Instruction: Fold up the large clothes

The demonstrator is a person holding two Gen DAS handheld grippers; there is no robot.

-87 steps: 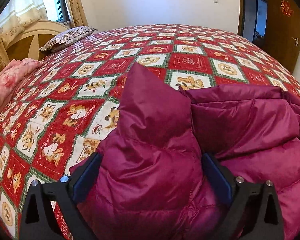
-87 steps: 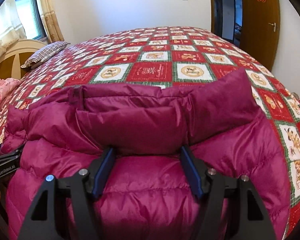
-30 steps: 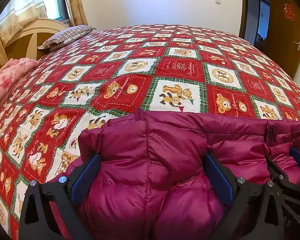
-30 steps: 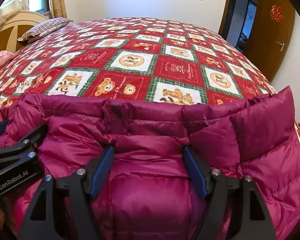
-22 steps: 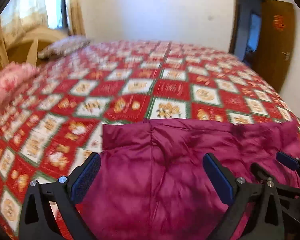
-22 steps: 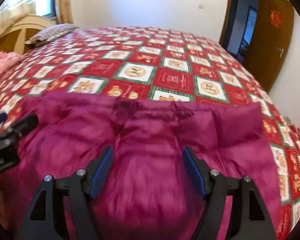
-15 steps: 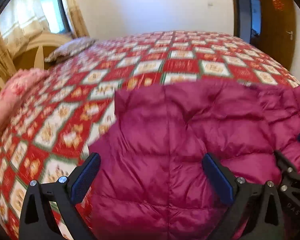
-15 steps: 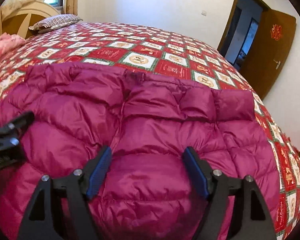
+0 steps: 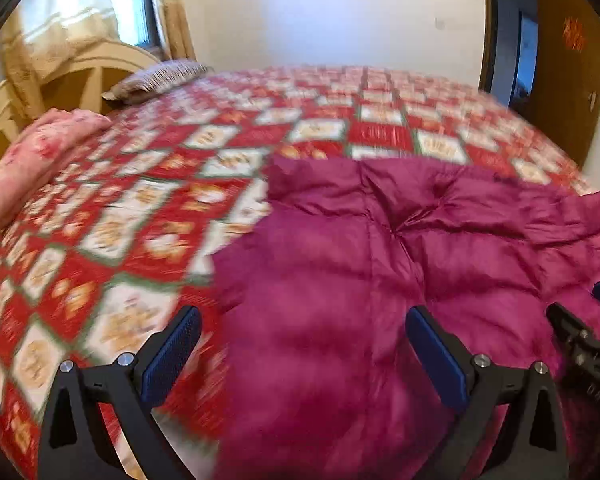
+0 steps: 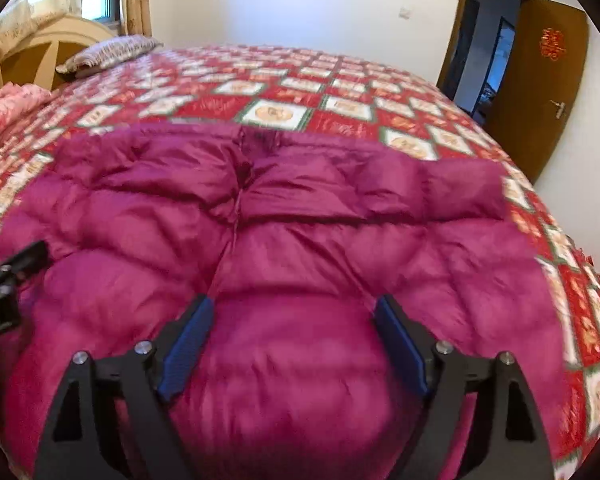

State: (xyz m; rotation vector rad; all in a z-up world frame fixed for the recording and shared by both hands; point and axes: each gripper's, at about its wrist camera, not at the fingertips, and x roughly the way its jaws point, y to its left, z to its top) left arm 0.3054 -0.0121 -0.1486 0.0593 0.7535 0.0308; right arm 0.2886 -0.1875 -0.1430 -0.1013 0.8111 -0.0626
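Magenta down jacket (image 10: 308,240) lies spread flat on the bed (image 10: 284,92), on the near half, over the red patchwork quilt (image 9: 112,216). Its collar (image 10: 260,140) sits at the far end, pointing toward the far edge of the bed; centre seam runs from collar back toward the near edge, so the long axis goes near-to-far. In the right wrist view the jacket's right side reaches close to the right edge of the bed; a folded panel lies across its upper right.

Right gripper (image 10: 292,340): fingers (image 10: 188,340) wide apart, having just been opening; puffed jacket fabric bulges between them, pads not pressing on it.

Left gripper (image 9: 300,352): fingers (image 9: 172,356) spread wide, over the jacket's left edge; left finger above bare quilt, right finger above fabric. Nothing gripped. View is motion-blurred.

Each gripper shows at the margin of the other's view.

Striped pillow (image 9: 156,80) and pink pillow (image 9: 36,156) at the far left corner by the headboard (image 9: 72,80). Wooden door (image 10: 548,80) stands open, far right
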